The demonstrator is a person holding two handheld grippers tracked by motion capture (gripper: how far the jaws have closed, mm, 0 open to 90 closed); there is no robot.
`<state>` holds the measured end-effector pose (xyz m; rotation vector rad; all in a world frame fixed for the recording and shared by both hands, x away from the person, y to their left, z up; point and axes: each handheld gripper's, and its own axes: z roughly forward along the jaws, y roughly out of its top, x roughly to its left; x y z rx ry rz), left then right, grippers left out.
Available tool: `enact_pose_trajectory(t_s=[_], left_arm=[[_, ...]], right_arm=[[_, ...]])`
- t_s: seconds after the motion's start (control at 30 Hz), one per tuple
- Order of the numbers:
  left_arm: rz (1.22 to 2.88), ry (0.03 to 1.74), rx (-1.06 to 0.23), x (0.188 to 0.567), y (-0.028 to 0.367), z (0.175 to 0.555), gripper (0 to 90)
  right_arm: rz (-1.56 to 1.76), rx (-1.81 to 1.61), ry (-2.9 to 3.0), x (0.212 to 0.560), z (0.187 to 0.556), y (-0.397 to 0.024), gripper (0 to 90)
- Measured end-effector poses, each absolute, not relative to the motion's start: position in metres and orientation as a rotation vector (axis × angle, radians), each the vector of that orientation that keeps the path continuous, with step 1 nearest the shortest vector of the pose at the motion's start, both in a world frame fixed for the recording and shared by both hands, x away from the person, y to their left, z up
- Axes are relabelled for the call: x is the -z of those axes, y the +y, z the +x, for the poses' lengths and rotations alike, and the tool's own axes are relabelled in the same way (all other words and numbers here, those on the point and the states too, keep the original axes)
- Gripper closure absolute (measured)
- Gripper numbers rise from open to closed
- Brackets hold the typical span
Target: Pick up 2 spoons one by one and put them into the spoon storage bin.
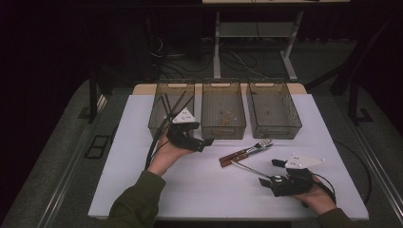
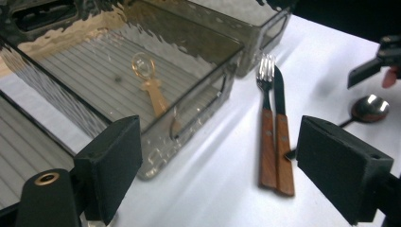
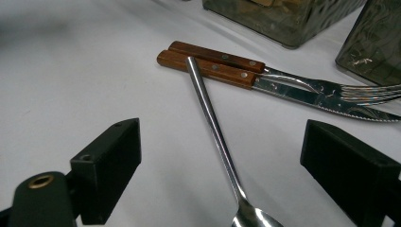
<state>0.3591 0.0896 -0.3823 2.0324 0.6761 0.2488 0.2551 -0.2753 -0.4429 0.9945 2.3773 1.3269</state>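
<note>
My left hand-held gripper (image 1: 205, 141) hung released just in front of the middle bin (image 1: 223, 124), its jaws spread wide with nothing between them. In the left gripper view the jaws framed that bin's near corner (image 2: 189, 123) on one side and the cutlery on the other; a small golden piece (image 2: 150, 87) lay on the bin's ribbed floor. My right hand-held gripper (image 1: 271, 172) was also released, low over the white desk (image 1: 199, 185) at the right, jaws standing apart around the spoon (image 1: 249, 168) without pressing on it. In the right gripper view the spoon's shaft (image 3: 215, 127) ran up between the jaws, its bowl at the bottom edge, and its far end lay against the nearer wooden handle.

The fork (image 1: 259, 145) and the knife (image 1: 242, 156) lay side by side on the desk, touching along their brown wooden handles, just in front of the gap between the middle bin and the right bin (image 1: 273, 126). Seen from the left gripper view, the fork (image 2: 265, 75) lay on the bin side and the knife (image 2: 280, 94) beside it, tines and blade pointing toward the bins, with the spoon's bowl (image 2: 370, 106) near the other gripper's jaw tip.

The left bin (image 1: 159, 124) stood touching the middle one, dark sticks leaning inside it; my left gripper's cable trailed down across the desk beside my forearm
</note>
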Motion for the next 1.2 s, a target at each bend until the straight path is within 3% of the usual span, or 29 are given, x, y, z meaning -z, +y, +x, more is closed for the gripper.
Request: enact_pose_trajectory(t_s=[0.63,1.0,1.2], left_arm=[[2.054,0.666,-0.258,0.408,0.128,0.306,12.7],[2.021,0.686,-0.218,0.426,0.15,0.284,0.0],[2.042,0.696,-0.227,0.436,0.157,0.276,0.0]], right_arm=[[0.987,-1.33,2.369,0.442,0.254,-0.276,12.8],[0.988,-1.33,2.371,0.442,0.255,-0.277,12.8],[0.987,-1.34,2.376,0.439,0.255,-0.278,12.7]])
